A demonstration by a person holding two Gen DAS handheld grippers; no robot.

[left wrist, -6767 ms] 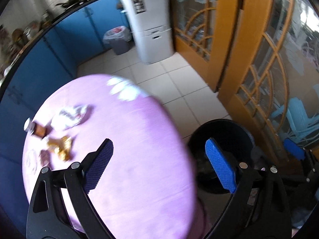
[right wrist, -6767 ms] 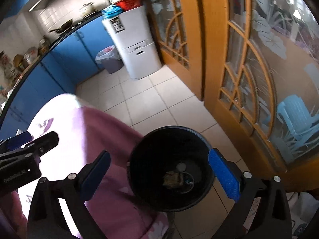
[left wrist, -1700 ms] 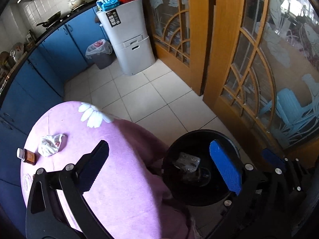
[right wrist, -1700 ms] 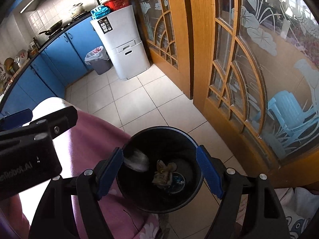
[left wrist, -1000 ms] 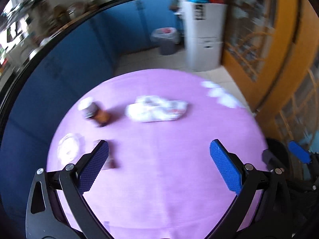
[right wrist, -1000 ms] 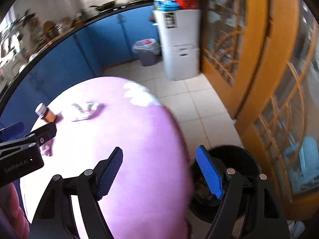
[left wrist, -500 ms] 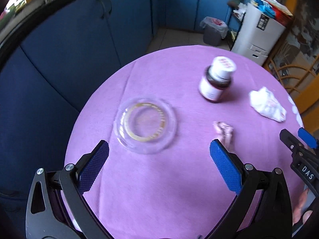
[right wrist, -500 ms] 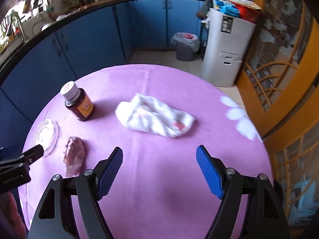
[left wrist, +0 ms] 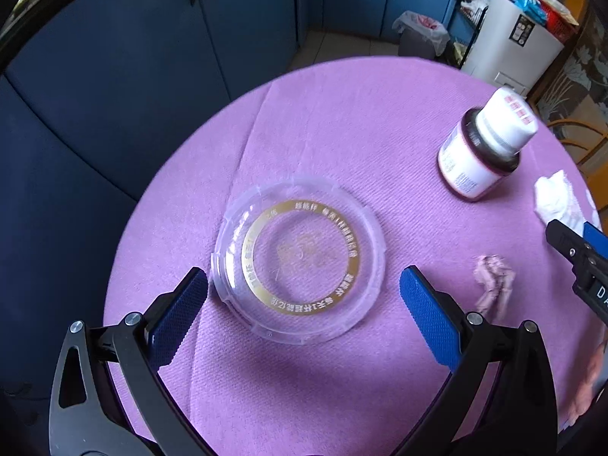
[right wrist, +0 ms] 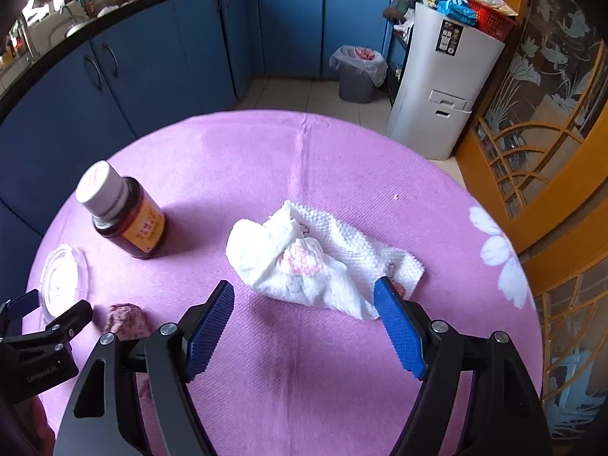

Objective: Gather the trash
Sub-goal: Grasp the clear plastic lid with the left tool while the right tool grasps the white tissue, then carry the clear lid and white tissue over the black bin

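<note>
- Purple-clothed round surface [right wrist: 304,159] now faced by both tongs; bin w/ dropped trash gone from view, so next pickup is judged begun
- Left tongs [left wrist: 304,304] held apart, empty, straddling clear lid [left wrist: 300,266]
- Right tongs [right wrist: 304,326] apart, empty, just short of crumpled tissue [right wrist: 323,262]
- Pink wrapper [right wrist: 125,321] lies between the two

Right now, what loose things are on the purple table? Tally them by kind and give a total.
Clear plastic lid: 1
Brown bottle with white cap: 1
Crumpled white paper towel: 1
Small pinkish crumpled wrapper: 1
Total: 4
</note>
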